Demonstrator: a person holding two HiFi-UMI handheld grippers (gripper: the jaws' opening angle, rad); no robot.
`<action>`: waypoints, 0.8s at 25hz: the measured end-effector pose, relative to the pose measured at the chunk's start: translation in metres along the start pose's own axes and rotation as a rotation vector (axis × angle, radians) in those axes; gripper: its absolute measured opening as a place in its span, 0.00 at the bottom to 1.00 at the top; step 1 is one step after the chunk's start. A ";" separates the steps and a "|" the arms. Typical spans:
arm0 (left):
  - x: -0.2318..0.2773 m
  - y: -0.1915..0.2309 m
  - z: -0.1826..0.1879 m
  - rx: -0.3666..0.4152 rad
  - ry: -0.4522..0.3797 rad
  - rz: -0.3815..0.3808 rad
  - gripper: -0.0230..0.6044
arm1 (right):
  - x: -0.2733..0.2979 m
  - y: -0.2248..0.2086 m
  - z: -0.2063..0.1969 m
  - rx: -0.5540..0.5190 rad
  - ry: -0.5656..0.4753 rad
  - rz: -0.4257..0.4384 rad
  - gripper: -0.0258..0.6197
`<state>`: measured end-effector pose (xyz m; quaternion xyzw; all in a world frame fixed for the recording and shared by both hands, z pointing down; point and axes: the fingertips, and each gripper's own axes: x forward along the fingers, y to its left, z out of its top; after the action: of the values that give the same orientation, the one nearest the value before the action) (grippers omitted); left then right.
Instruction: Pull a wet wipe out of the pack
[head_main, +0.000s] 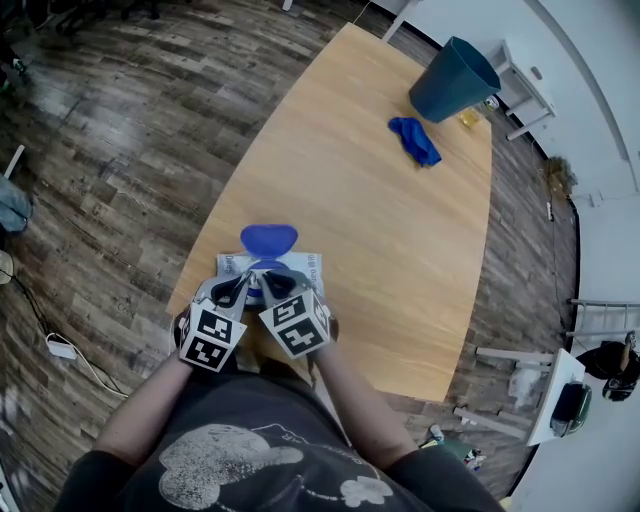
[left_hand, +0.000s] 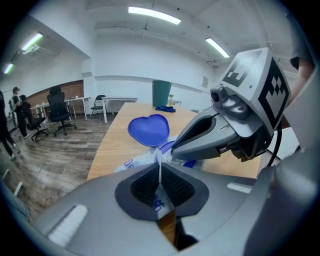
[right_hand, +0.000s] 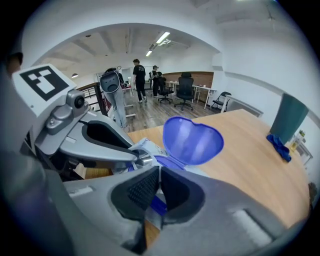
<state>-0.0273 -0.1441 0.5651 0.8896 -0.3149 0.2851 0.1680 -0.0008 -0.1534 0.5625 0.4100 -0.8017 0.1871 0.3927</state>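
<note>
The wet wipe pack (head_main: 305, 268) lies at the table's (head_main: 380, 250) near edge, its blue lid (head_main: 269, 239) open. The left claw (left_hand: 160, 172) pinches the pack's thin white film; the right claw (right_hand: 158, 175) is pressed together at its opening

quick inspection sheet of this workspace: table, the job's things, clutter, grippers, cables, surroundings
surface: light wooden table, no spills seen
job's things: wet wipe pack at the near edge, blue lid flipped open
clutter: blue cloth and dark teal bin at the far end
grippers: left hand-held gripper shut on a thin white strip at the pack; right hand-held gripper shut over the pack, hold unclear
cables: white cable on the floor, left
surroundings: office chairs, people far off
</note>
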 end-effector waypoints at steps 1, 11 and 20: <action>0.000 0.001 0.001 -0.002 -0.001 0.004 0.09 | -0.004 -0.001 0.001 0.004 -0.010 0.001 0.05; 0.001 0.006 0.002 -0.008 0.012 0.061 0.09 | -0.036 -0.018 0.006 -0.004 -0.078 -0.008 0.05; -0.001 0.012 0.001 -0.015 0.020 0.138 0.10 | -0.072 -0.050 0.004 0.041 -0.168 -0.046 0.05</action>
<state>-0.0351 -0.1527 0.5648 0.8615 -0.3760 0.3026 0.1578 0.0630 -0.1484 0.5025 0.4504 -0.8182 0.1592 0.3200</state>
